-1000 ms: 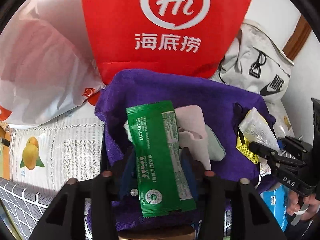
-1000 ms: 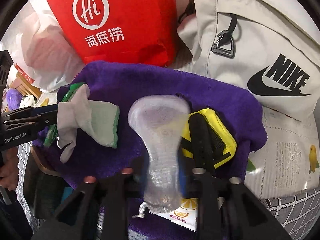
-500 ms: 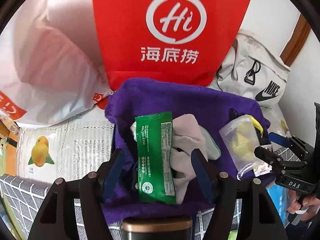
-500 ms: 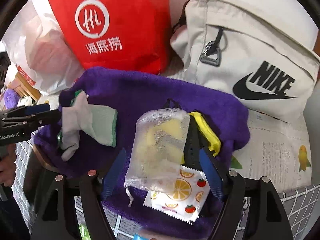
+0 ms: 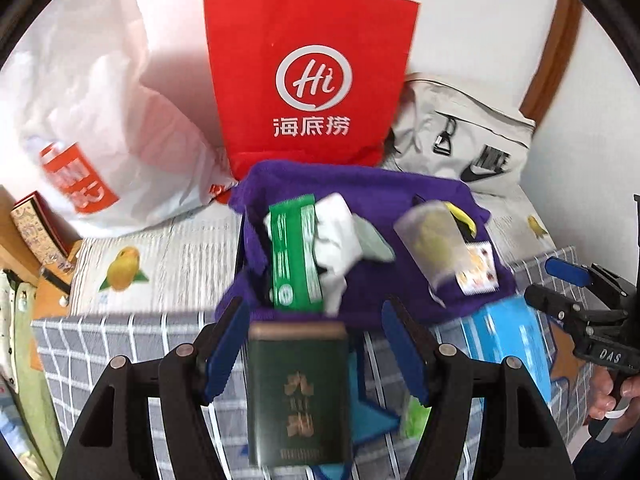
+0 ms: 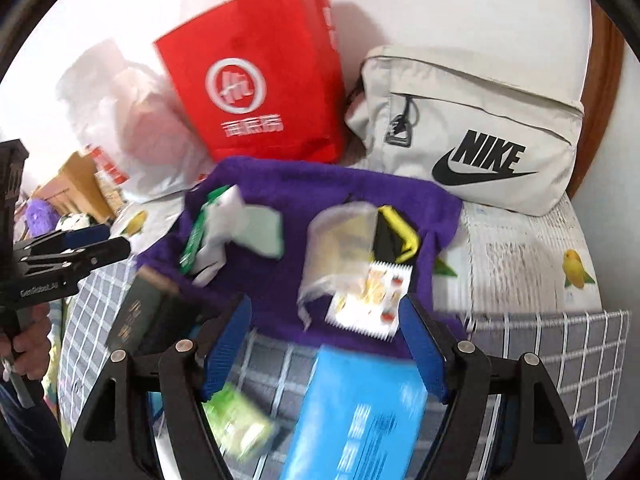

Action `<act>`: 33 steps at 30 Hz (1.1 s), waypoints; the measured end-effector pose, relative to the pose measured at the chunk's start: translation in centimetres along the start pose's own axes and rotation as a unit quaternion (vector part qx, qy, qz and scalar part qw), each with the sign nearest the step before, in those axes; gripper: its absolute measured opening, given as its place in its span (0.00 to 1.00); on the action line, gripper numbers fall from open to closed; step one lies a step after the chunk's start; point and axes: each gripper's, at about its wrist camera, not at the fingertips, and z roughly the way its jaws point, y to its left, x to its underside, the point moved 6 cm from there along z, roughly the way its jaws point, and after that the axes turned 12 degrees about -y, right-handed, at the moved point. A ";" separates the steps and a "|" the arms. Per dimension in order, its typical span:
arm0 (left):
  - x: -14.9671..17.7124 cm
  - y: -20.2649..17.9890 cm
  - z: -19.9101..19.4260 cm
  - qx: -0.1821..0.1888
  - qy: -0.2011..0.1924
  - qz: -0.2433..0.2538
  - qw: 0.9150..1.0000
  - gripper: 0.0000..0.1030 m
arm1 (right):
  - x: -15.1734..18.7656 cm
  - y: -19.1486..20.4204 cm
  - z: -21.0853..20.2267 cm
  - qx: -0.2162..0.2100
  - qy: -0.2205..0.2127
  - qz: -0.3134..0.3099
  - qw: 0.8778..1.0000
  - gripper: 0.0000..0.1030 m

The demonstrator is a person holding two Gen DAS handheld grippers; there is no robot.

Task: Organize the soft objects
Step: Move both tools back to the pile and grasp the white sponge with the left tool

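We see a plain white wall in bright, even light. A brown wooden frame runs up its right side. Wooden furniture stands at far left.

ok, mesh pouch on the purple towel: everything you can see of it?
The mesh pouch is a small translucent whitish net bag, soft and crumpled, with something yellowish inside; the contents cannot be identified. It lies on the right half of the purple towel, apart from both grippers. A thin drawstring tail trails from its near end. Its right edge overlaps a yellow-and-black item, and its near corner lies on a fruit-print sachet. Motion blur hides finer detail.
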 end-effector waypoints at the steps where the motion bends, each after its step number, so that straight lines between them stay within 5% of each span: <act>1: 0.7 -0.1 -0.7 0.002 0.000 0.000 1.000 0.65 | 0.6 0.5 -0.7 -0.002 0.000 -0.005 1.000 0.73; 16: 13.1 -4.2 -7.1 0.062 0.025 0.016 0.998 0.71 | 9.9 2.3 -10.0 0.005 -0.015 0.028 0.999 0.73; 24: 20.4 -5.1 -7.6 0.079 0.073 -0.036 0.994 0.71 | 14.3 2.4 -11.2 0.003 -0.001 0.032 0.999 0.73; 33: 21.5 -6.5 -5.3 0.072 0.086 -0.095 0.989 0.71 | 16.8 2.4 -10.9 -0.006 0.016 0.018 1.000 0.73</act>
